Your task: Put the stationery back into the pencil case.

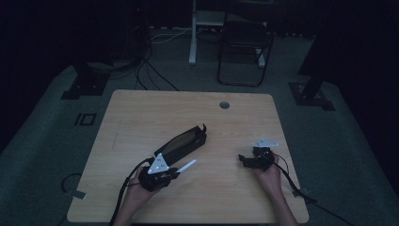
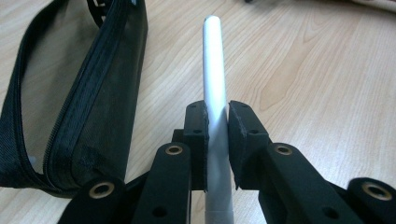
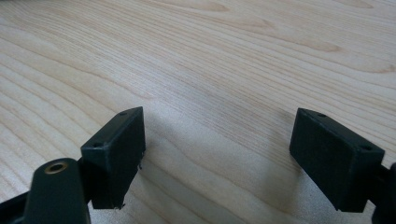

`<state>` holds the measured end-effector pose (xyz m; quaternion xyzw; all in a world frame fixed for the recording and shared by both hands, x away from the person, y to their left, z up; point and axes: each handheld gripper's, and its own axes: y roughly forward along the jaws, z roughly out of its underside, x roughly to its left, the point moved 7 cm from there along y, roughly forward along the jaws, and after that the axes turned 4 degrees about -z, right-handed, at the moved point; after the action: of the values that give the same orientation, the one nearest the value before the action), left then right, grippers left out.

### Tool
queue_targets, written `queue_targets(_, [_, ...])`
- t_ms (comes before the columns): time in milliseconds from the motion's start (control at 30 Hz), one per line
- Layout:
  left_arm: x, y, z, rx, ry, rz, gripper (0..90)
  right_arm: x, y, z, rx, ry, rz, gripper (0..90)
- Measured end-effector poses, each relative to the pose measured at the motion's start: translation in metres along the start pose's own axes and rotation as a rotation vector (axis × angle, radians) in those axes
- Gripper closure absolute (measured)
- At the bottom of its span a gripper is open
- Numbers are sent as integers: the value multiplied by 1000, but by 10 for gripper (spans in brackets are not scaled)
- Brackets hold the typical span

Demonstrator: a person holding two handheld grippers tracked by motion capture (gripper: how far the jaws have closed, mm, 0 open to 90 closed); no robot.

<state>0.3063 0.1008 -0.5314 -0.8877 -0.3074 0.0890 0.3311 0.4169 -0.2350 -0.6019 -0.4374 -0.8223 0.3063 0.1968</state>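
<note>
My left gripper [image 1: 170,174] [image 2: 216,140] is shut on a white pen [image 1: 187,166] [image 2: 215,93], whose rounded tip sticks out past the pads over the table. A black mesh pencil case [image 1: 181,144] [image 2: 70,98] lies just beside the pen, its zipper open in the left gripper view. Over at the table's right side, my right gripper [image 1: 245,159] [image 3: 219,158] is open a little above the bare wood, nothing between its pads.
The wooden table [image 1: 141,113] has a round cable hole [image 1: 224,105] near its far edge. Beyond the table stand a dark chair [image 1: 244,47], a white post [image 1: 193,33] and floor cables [image 1: 150,70]. A cable [image 1: 291,183] trails from the right gripper.
</note>
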Motion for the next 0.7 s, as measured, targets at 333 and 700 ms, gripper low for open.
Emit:
queue_targets(333, [-2,-10,-8,-24,18,-6,788,0,0,0,0,0,0,184])
queue_targets(700, [-6,-22,-20,-59,31,-3,788,0,0,0,0,0,0,184])
